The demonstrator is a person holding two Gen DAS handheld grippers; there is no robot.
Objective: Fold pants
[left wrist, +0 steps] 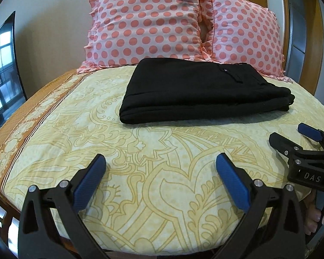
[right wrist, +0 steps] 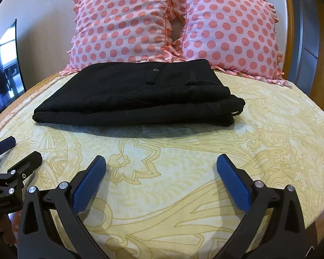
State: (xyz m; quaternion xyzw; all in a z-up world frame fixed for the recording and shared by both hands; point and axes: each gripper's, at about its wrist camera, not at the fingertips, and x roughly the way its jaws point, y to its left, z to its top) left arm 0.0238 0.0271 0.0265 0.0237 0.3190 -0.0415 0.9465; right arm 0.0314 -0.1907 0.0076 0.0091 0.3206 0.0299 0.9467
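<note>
On a yellow patterned bedsheet (left wrist: 153, 185), black pants (left wrist: 196, 90) lie folded.
Left gripper (left wrist: 160, 161) and right gripper (right wrist: 161, 161) hover nearby, jaws spread, empty.

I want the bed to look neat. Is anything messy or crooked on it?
Nothing much. The black pants lie folded on the yellow bedsheet, though the layers at their right end are stepped, not flush. Both pillows stand upright behind them. Both grippers are open and empty.
</note>
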